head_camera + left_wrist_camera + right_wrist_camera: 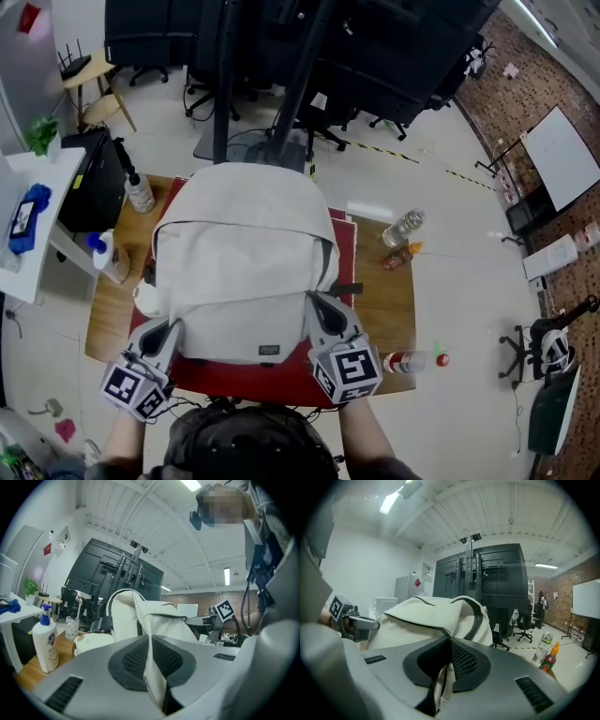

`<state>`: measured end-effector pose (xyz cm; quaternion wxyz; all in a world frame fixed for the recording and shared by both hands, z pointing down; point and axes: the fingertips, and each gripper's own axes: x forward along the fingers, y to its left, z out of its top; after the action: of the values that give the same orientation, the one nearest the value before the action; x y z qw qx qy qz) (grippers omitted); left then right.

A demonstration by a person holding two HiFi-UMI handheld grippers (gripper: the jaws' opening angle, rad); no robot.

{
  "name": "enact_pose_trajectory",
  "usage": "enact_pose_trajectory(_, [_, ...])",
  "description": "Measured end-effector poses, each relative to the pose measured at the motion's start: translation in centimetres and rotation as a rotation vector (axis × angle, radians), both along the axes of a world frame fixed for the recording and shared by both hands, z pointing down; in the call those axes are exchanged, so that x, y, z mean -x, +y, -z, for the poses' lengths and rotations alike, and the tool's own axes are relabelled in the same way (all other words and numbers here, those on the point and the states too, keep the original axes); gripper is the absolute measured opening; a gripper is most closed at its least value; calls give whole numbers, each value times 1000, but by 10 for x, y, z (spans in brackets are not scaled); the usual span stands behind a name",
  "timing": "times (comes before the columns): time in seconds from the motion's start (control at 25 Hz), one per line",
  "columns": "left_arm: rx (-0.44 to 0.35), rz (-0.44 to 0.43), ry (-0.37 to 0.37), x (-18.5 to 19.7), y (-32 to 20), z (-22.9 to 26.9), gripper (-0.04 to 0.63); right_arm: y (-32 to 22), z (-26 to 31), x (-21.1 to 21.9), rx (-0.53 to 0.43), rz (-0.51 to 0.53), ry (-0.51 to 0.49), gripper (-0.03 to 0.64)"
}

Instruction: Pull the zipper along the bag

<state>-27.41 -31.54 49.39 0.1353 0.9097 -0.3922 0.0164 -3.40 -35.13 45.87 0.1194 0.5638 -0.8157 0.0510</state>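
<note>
A cream backpack lies on a red mat on the wooden table. My left gripper is at the bag's near left corner, shut on a fold of cream fabric. My right gripper is at the near right side of the bag. It is shut on a cream tab, at the spot where the dark zipper line runs into the jaws. The bag rises just beyond the pads. The zipper slider itself is hidden between the jaws.
A white pump bottle and a clear dispenser stand at the table's left edge. On the right are a clear bottle, a sauce bottle and another bottle. Office chairs and a dark rack stand behind the table.
</note>
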Motion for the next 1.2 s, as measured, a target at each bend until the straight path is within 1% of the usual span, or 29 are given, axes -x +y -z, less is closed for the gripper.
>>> enact_pose_trajectory(0.12, [6, 32, 6, -1, 0, -1, 43, 0, 0, -1, -7, 1, -5, 14])
enact_pose_trajectory(0.24, [1, 46, -13, -4, 1, -3, 44, 2, 0, -4, -12, 17, -11, 14])
enact_pose_trajectory(0.28, [-8, 53, -34, -5, 2, -3, 44, 3, 0, -4, -15, 27, -23, 14])
enact_pose_trajectory(0.36, [-36, 77, -74, -6, 2, -3, 44, 5, 2, -3, -24, 59, -91, 15])
enact_pose_trajectory(0.44, [-47, 110, -81, -8, 2, -2, 44, 7, 4, -2, -25, 83, -171, 18])
enact_pose_trajectory(0.48, [-45, 127, -77, -8, 2, -1, 46, 7, 4, -2, -26, 87, -183, 20])
enact_pose_trajectory(0.56, [-39, 158, -79, -10, 3, 0, 46, 7, 3, -1, -32, 86, -165, 21])
enact_pose_trajectory(0.64, [-56, 195, -104, -9, 2, 0, 51, 7, 4, -2, -29, 89, -184, 27])
enact_pose_trajectory(0.72, [-85, 225, -130, -8, 1, 1, 65, 7, 6, -3, -20, 99, -251, 41])
enact_pose_trajectory(0.8, [-92, 247, -148, -9, 1, 2, 83, 10, 8, -2, -17, 116, -287, 61])
enact_pose_trajectory(0.84, [-93, 257, -153, -9, 1, 3, 93, 11, 8, 0, -17, 127, -287, 64])
enact_pose_trajectory(0.88, [-95, 266, -156, -9, 2, 4, 102, 13, 9, 3, -18, 138, -280, 87])
enact_pose_trajectory(1.0, [-107, 280, -165, -10, 4, 7, 180, 17, 8, 11, -21, 166, -251, 155])
enact_pose_trajectory(1.04, [-112, 279, -170, -11, 5, 8, 196, 18, 8, 12, -23, 174, -243, 173])
enact_pose_trajectory(1.12, [-126, 278, -179, -13, 7, 10, 218, 21, 7, 15, -32, 190, -231, 202])
enact_pose_trajectory(1.2, [-147, 284, -187, -15, 9, 14, 221, 23, 7, 14, -46, 191, -222, 224])
